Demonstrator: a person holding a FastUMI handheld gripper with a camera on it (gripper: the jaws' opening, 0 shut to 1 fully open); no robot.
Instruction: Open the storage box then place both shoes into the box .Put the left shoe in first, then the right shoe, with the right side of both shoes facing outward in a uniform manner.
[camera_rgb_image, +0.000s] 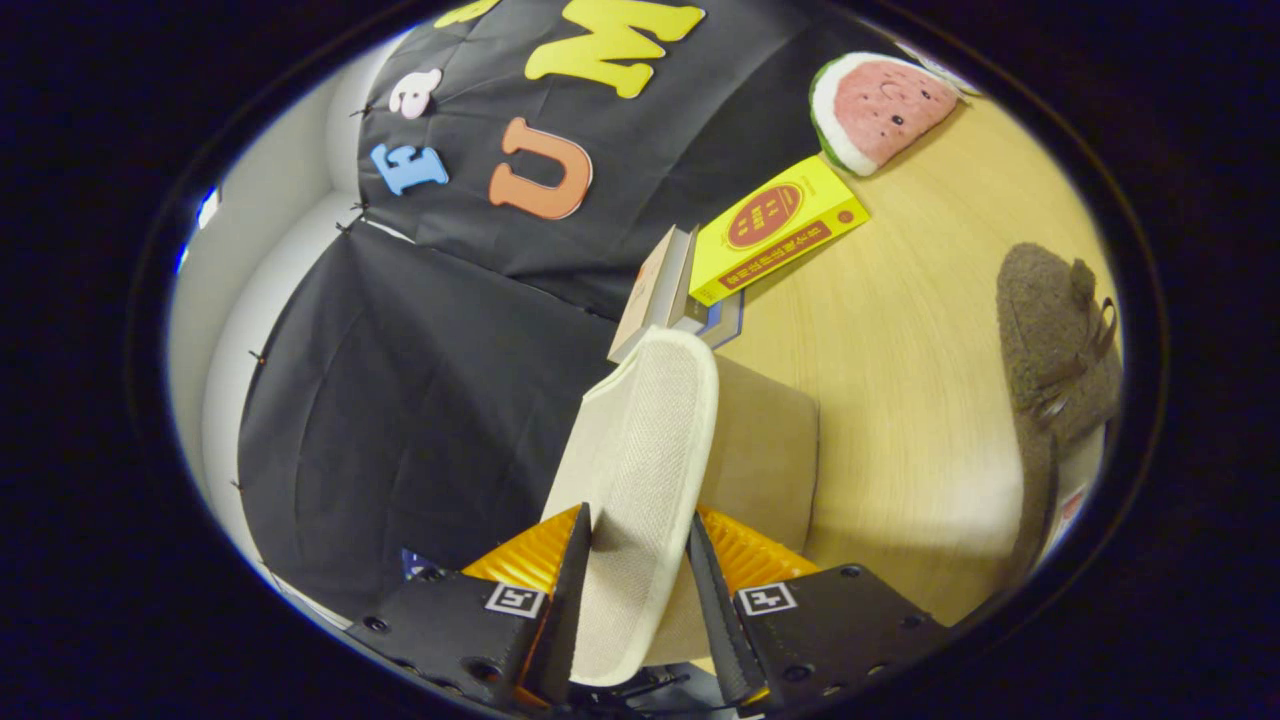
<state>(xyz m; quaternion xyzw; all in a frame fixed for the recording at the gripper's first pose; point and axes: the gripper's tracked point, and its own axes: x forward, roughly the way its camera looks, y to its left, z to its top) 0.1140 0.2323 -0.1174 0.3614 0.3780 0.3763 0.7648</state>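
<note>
Fingers (640, 590) clamped on the cream shoe (640, 470), lifted above the counter (900, 380); looks light, soft — mid-sole grip suits it.

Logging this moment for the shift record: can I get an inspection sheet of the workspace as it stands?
Surface: light wooden tabletop, bare in the middle.
Job's things: cream mesh-soled shoe held sole up between the fingers; dark brown fuzzy shoe lying on the table beyond them.
Clutter: watermelon-slice plush toy; yellow rectangular box leaning on a small stack of books.
Grippers: hand-held gripper shut on the cream shoe, both fingers pressing its sides.
Cables: nothing seen.
Surroundings: black cloth booth wall; white wall behind it.
</note>
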